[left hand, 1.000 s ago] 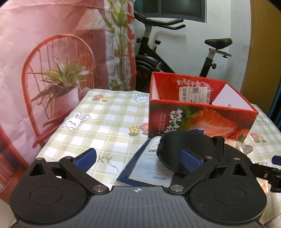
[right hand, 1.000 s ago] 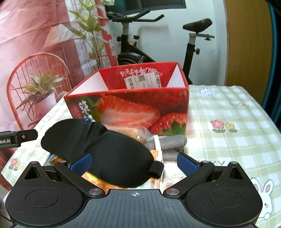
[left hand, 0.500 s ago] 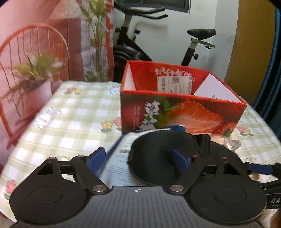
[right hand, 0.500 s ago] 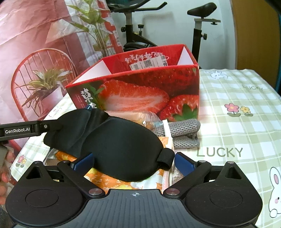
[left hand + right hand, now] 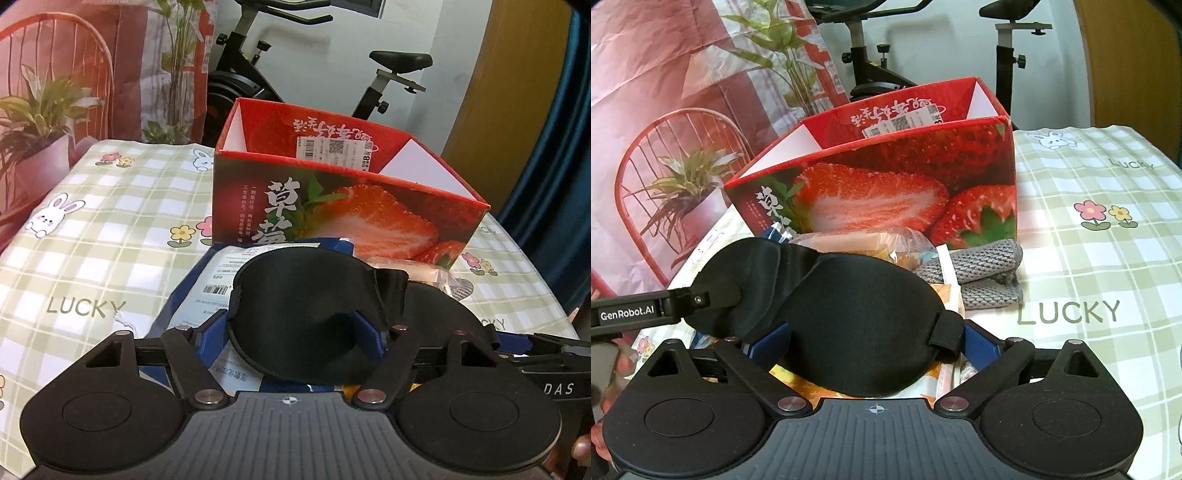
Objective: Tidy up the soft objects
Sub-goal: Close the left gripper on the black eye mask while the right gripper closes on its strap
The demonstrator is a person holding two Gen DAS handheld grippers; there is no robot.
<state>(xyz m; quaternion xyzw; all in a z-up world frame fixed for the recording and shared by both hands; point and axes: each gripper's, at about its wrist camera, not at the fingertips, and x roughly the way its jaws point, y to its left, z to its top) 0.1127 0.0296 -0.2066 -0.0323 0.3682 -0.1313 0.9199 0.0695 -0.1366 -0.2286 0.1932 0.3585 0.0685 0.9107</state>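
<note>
Sleep mask (image 5: 306,317) first: it lies on the pile of packets in front of the strawberry box (image 5: 347,206), one eye cup between the fingers of each tool. My left gripper (image 5: 295,332) is closing, its blue pads at either edge of the near cup; I cannot tell whether they press yet. My right gripper (image 5: 871,339) stands spread, the other cup (image 5: 864,317) and its strap loop (image 5: 947,334) lying between its fingers without being pinched. To do this well, I'd let the left pads bite the padded rim, not the blue packet (image 5: 207,295) below, then close the right on fabric just inside the loop. Lifting both ends level should keep the mask from sagging and dragging the grey knitted cloth (image 5: 982,273) or the snack wrapper (image 5: 882,243) beside it. The open box sits just beyond, probably the destination.
</note>
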